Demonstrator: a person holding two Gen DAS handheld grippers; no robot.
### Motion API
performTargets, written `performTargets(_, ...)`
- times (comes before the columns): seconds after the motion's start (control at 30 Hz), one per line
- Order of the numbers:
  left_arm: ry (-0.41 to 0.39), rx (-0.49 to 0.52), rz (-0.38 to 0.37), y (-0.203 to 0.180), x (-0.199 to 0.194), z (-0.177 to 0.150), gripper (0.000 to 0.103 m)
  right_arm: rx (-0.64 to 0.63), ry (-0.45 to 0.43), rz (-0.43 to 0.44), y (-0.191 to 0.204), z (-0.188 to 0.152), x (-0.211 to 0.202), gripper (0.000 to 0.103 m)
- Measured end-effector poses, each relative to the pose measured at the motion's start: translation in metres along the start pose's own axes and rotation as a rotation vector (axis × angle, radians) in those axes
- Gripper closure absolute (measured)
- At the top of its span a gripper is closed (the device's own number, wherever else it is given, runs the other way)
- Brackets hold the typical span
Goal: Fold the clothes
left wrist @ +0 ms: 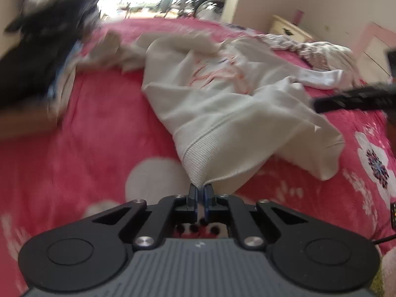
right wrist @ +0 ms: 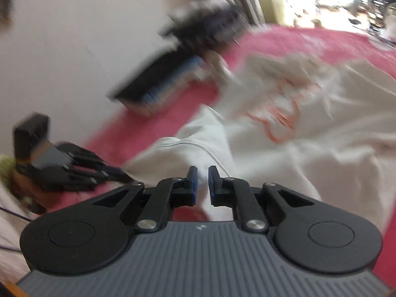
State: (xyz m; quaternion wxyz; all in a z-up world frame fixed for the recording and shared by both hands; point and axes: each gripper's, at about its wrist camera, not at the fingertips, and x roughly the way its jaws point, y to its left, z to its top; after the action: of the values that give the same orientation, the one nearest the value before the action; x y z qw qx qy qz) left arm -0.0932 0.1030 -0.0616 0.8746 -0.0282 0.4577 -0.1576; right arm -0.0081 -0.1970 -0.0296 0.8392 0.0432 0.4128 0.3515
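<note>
White sweatshirt [left wrist: 222,94] is sprawled across the bed, crumpled, with some orange-red line print on the chest, lying on the pink blanket [left wrist: 94,123] with the big white flowers. From my left wrist cam, the left gripper [left wrist: 201,190] has its fingers squeezed together on the ribbed hem corner of the sweatshirt, and the fabric rises from the pinch point up and away toward the rest of the garment.

Right gripper [right wrist: 203,180] is a different story: jaws are parted with a gap between the blue pads [right wrist: 212,183], and white cloth sits in and below that gap. I honestly can't tell if the pads are touching the fabric, and the view is pretty smeared. In the right wrist view I can also see the left gripper [right wrist: 118,175] off at the left edge, its tips meeting the sweatshirt's edge. In the left view the right one pokes in from the right side as a dark blurred bar [left wrist: 354,97] over the sweatshirt.

Other stuff around: a stack of dark folded clothes [left wrist: 34,57] sits at the far left of the bed near the wall, a floral patterned garment [left wrist: 309,49] is bunched at the far right beyond the sweatshirt, and a cream nightstand [left wrist: 287,27] stands past the bed.
</note>
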Motion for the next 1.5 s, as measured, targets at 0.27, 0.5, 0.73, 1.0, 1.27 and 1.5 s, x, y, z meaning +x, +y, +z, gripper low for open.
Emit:
performTargets(0.27,-0.007,0.014,0.017,0.01,0.019,-0.001,0.077,0.186,0.023,-0.216,-0.024,-0.071,-0.046,0.072)
performTargets(0.5,0.015,0.031,0.057,0.006,0.026,-0.002,0.054,-0.039,0.081,-0.263,0.003,-0.086,-0.013,0.056)
performTargets(0.73,-0.017,0.091,0.048,-0.014,0.022,0.005,0.048,-0.265,0.139,-0.307,0.031,-0.101,0.021,0.073)
performTargets(1.0,-0.028,0.182,0.06,-0.043,0.04,0.016,0.044,-0.156,-0.079,-0.434,-0.009,-0.016,-0.005,0.101)
performTargets(1.27,-0.008,0.185,0.093,-0.044,0.06,0.023,0.045,0.039,-0.115,-0.453,-0.082,-0.009,-0.003,0.067)
performTargets(1.5,-0.003,0.12,0.127,-0.037,0.075,0.036,0.06,-0.042,-0.136,-0.495,-0.09,0.002,0.01,0.056)
